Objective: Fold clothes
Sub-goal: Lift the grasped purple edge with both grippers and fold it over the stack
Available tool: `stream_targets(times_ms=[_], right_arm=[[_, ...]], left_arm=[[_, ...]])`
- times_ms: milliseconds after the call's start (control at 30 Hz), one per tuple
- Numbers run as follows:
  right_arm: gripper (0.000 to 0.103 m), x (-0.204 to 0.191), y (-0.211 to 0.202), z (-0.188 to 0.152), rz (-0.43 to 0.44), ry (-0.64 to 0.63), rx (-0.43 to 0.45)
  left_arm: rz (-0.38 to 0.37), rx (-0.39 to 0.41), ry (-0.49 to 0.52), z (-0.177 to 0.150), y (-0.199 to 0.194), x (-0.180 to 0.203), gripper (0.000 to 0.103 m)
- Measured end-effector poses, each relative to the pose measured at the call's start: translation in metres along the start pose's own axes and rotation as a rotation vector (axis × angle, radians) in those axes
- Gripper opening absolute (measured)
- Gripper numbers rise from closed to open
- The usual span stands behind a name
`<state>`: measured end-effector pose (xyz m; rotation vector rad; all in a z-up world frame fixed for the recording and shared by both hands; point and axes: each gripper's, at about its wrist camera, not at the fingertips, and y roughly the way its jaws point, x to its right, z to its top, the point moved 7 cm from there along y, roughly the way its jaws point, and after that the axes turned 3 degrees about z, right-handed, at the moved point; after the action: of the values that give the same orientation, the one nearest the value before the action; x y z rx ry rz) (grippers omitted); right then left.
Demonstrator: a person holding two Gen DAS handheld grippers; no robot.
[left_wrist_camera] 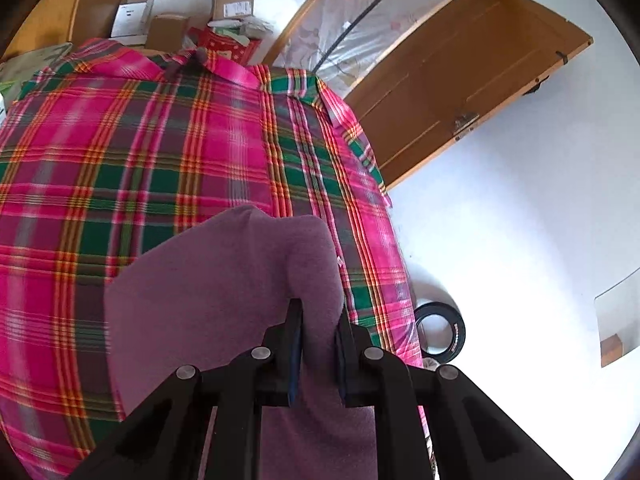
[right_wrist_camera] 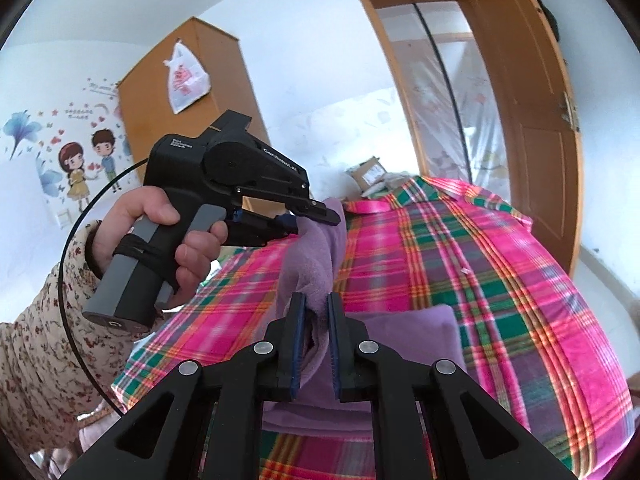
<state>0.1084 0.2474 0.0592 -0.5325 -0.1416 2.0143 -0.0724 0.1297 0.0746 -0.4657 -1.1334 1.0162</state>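
A large pink, green and orange plaid cotton cloth (left_wrist_camera: 168,152) covers the surface below, spread nearly flat with a collared edge at its far end. Behind it stands an open brown wooden door (right_wrist_camera: 528,120), and a tall wooden wardrobe (right_wrist_camera: 188,92) has a white plastic bag (right_wrist_camera: 185,78) hanging on its front. On the plaid cloth lies a soft purple fleece garment (right_wrist_camera: 408,336), partly lifted into a ridge. The left claw (left_wrist_camera: 318,320) is clamped on one end of that fleece, its fingers pressed against the fabric on both sides. The right claw (right_wrist_camera: 316,308) is clamped on the other end in the same way. In the right wrist view, a hand (right_wrist_camera: 160,236) in a floral sleeve (right_wrist_camera: 44,340) grips the left tool's grey handle. A black tape roll (left_wrist_camera: 440,332) lies on the white floor just beside the cloth's edge.
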Motion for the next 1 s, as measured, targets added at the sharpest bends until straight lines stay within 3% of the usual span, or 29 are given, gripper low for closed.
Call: stream_targets(times_ms=[667,1000], right_arm=[[0.007,0.069,0.005,-0.046,-0.143,0.159,-0.087],[0.007,0.088,0.007,-0.059,-0.188,0.195,-0.122]], left_arm=[[0.037,-0.177,0.012,-0.02,0.097,0.002,0.015],[0.003,-0.218,0.013,-0.023,0.108,0.004,0.025]])
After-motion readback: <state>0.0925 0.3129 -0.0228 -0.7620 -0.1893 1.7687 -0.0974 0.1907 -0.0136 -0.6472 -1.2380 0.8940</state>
